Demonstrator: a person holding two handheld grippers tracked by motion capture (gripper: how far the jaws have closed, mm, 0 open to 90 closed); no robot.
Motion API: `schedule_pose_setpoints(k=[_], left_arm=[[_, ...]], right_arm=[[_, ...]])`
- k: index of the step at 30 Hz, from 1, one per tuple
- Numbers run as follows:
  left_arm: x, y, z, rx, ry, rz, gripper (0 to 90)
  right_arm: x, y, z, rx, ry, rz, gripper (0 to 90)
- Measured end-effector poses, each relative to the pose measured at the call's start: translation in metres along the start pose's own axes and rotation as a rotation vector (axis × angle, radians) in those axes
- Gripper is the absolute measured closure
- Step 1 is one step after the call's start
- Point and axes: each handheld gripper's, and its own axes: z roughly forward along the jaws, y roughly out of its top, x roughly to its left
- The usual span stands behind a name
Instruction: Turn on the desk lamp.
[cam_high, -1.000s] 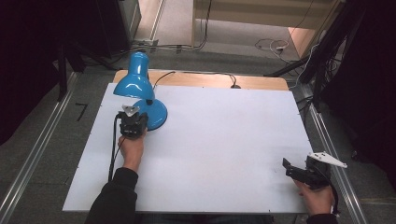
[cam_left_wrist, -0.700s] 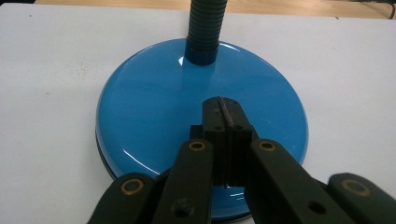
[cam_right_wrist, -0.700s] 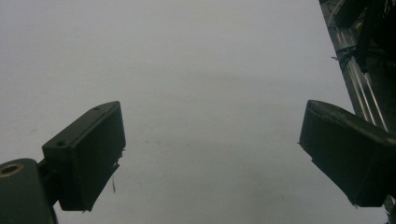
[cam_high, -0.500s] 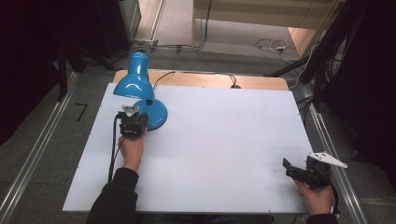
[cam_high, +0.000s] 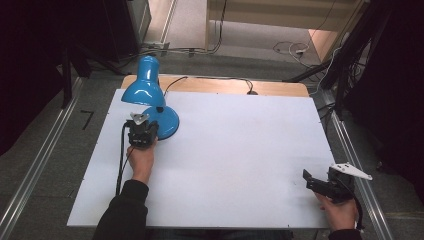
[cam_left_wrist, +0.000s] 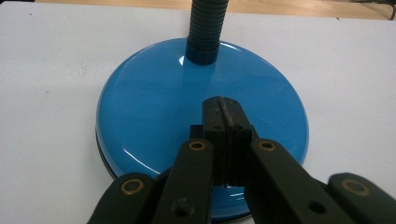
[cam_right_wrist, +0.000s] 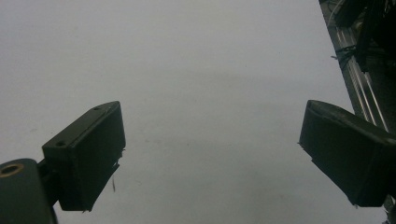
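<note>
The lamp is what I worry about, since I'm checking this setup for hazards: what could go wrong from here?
The left tongs are shut over the blue lamp's round base; pressing down off-centre might tip it, as the shade leans out to one side. The glossy base may also let the tips slide. The lamp's cord trails off the table's far edge, so dragging the lamp could snag it.
</note>
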Motion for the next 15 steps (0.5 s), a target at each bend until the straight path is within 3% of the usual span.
schedule_pose_setpoints(k=[15], left_arm=[[0.0006, -0.0014, -0.0011, -0.006, 0.001, -0.002, 90.0]], right_arm=[[0.0001, -0.0001, -0.0002, 0.001, 0.0, 0.0, 5.6]])
